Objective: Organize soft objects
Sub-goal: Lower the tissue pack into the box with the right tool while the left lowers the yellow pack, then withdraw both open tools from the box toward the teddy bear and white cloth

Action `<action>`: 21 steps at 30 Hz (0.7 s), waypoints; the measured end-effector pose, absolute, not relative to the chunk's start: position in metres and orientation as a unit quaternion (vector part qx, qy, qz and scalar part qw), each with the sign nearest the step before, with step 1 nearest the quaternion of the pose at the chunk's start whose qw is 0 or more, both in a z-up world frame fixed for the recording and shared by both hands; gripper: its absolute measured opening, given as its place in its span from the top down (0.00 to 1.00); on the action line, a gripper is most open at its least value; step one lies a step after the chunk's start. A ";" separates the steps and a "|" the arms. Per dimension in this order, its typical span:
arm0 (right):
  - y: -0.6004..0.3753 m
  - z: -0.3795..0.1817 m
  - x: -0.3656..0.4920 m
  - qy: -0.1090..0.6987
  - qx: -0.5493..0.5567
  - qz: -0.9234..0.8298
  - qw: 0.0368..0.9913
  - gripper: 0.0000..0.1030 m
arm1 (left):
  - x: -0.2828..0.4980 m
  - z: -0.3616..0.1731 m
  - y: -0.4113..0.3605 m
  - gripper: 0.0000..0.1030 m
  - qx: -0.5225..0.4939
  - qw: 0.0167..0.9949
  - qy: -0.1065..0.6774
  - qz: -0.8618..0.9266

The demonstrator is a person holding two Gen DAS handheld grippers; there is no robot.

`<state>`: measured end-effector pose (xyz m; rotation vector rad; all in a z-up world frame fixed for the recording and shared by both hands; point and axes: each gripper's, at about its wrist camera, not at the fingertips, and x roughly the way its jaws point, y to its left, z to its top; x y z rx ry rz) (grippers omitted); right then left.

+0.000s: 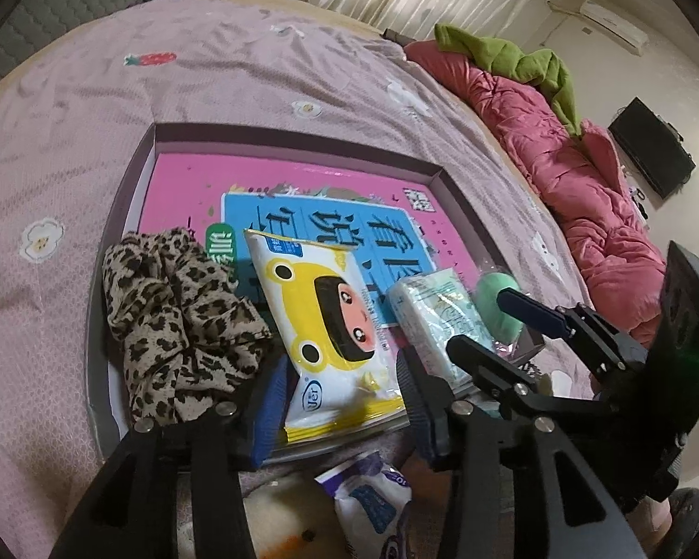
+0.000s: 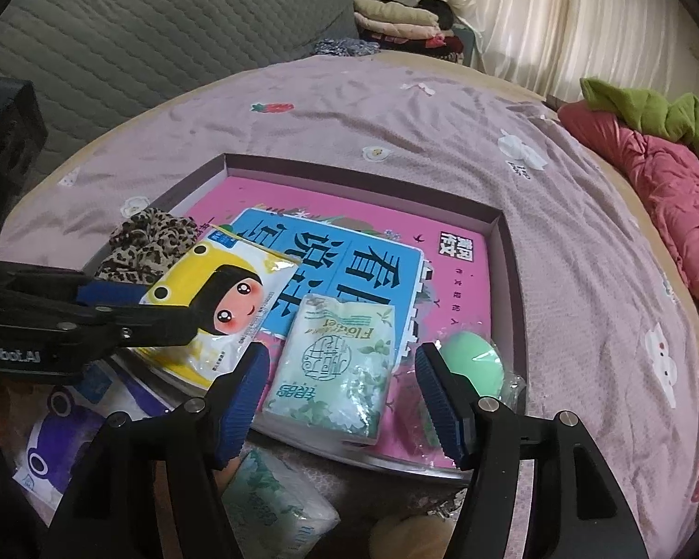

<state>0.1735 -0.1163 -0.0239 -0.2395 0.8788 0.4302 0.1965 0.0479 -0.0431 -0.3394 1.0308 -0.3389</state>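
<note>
Left hand-held gripper (image 1: 345, 400) released, straddling yellow wipes pack (image 1: 331, 326); pack's long axis runs along fingers.

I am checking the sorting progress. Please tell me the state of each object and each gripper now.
left gripper: open, jaws either side of the yellow pack
right gripper: open, jaws either side of the green tissue pack
yellow wipes pack: lying flat in the box
green tissue pack: lying flat in the box
leopard scrunchie: in the box, left side
green sponge: in the box, right corner
box: open, no lid
</note>
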 end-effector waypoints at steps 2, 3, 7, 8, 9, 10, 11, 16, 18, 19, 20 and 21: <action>-0.118 -0.024 0.174 0.420 -0.115 0.203 0.877 0.35 | 0.196 -0.039 0.048 0.52 -0.164 0.844 0.482 -0.167; -0.118 -0.023 0.174 0.420 -0.115 0.202 0.877 0.35 | 0.195 -0.038 0.049 0.51 -0.167 0.844 0.480 -0.171; -0.120 -0.021 0.174 0.413 -0.116 0.197 0.881 0.34 | 0.194 -0.031 0.050 0.46 -0.176 0.847 0.467 -0.181; -0.121 -0.021 0.174 0.411 -0.115 0.196 0.883 0.33 | 0.193 -0.029 0.051 0.46 -0.177 0.850 0.462 -0.182; -0.121 -0.020 0.174 0.410 -0.115 0.194 0.884 0.33 | 0.193 -0.027 0.051 0.46 -0.177 0.852 0.458 -0.182; -0.122 -0.020 0.174 0.409 -0.113 0.192 0.885 0.31 | 0.192 -0.024 0.052 0.46 -0.179 0.854 0.453 -0.184; -0.123 -0.019 0.174 0.408 -0.112 0.191 0.886 0.31 | 0.191 -0.022 0.054 0.46 -0.180 0.856 0.447 -0.187; -0.130 -0.014 0.175 0.399 -0.097 0.187 0.893 0.30 | 0.188 -0.013 0.062 0.42 -0.190 0.867 0.423 -0.182; -0.133 -0.012 0.175 0.396 -0.089 0.185 0.895 0.30 | 0.187 -0.009 0.069 0.42 -0.199 0.872 0.412 -0.175; -0.135 -0.011 0.176 0.395 -0.084 0.185 0.896 0.30 | 0.187 -0.008 0.071 0.42 -0.202 0.873 0.408 -0.173; -0.135 -0.011 0.176 0.393 -0.081 0.184 0.897 0.30 | 0.187 -0.007 0.074 0.41 -0.204 0.875 0.405 -0.169; -0.136 -0.010 0.176 0.391 -0.077 0.183 0.899 0.30 | 0.188 -0.007 0.077 0.41 -0.206 0.875 0.405 -0.166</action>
